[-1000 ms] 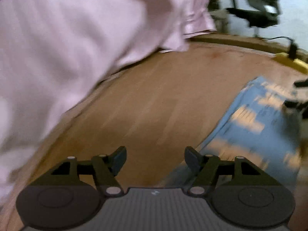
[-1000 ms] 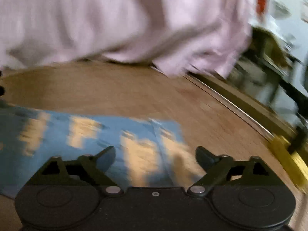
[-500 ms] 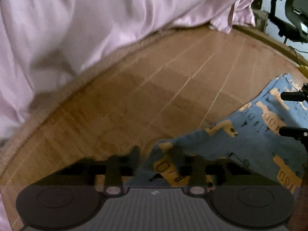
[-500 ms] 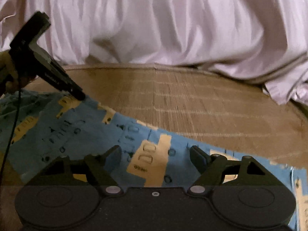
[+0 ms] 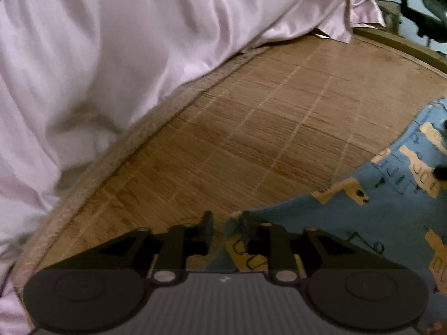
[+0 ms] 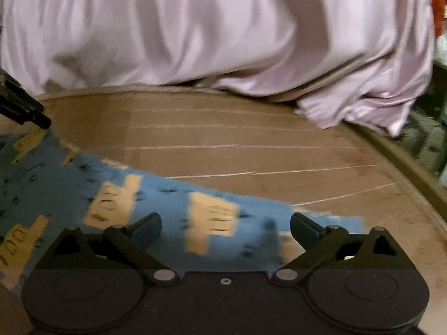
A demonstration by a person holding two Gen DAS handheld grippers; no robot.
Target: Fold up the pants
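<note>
Your left gripper (image 5: 226,223) is clamped on a corner of the blue cotton pants with tan patches (image 5: 377,223), which lie flat on the woven bamboo mat (image 5: 251,125). Your right gripper (image 6: 225,227), jaws just opening, stands wide above the pants, gripping nothing.

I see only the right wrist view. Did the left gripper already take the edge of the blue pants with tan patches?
Observer: Yes. In the left wrist view the left gripper has fingers that have just been closing, and a corner of the blue pants with tan patches is pinched between them.
Operator: What stands beyond the woven brown mat on that side?
Observer: A black office chair, past the mat's far edge.
</note>
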